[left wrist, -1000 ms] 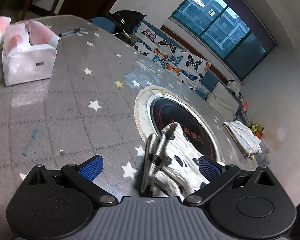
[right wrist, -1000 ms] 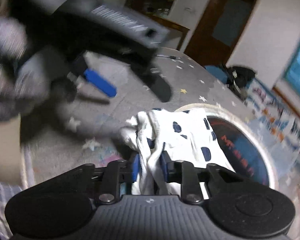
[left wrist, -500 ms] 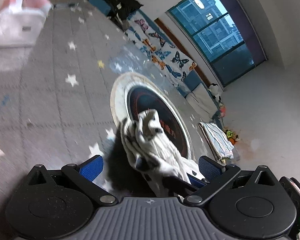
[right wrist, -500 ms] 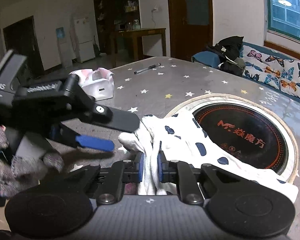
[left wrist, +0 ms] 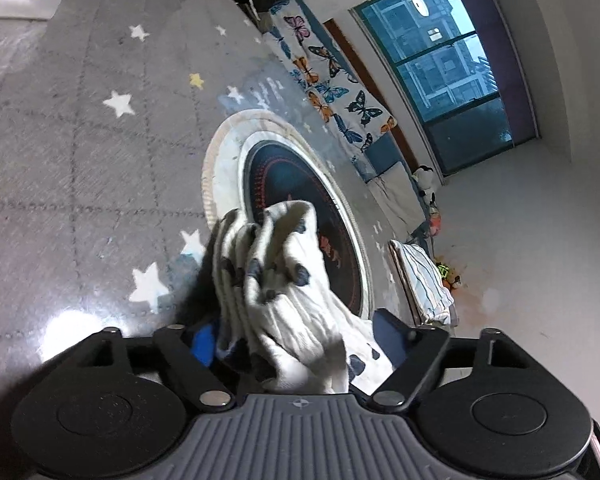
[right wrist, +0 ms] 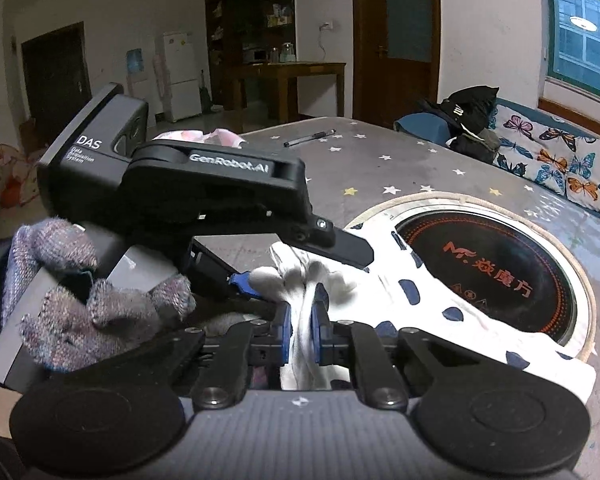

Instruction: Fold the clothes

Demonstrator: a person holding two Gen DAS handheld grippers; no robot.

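- The white knitted garment with dark blue spots (right wrist: pixel 428 296) lies bunched on the grey star-printed worktop (left wrist: pixel 80 160), its far part draped over the rim of a round black hotplate with red markings (right wrist: pixel 496 264)
- The right tongs (right wrist: pixel 301 320) are nearly shut, pinching a gathered fold of the garment at its near left end
- The left tongs (left wrist: pixel 296 340) have just been closing, with the bunched cloth between the blue pads; whether the pads press on it yet I cannot tell
- The step in hand looks like a two-handed pick-up, the left tongs taking a second hold just beside the right
- Next the left tongs likely need to close fully, then both draw apart to spread the garment flat for folding
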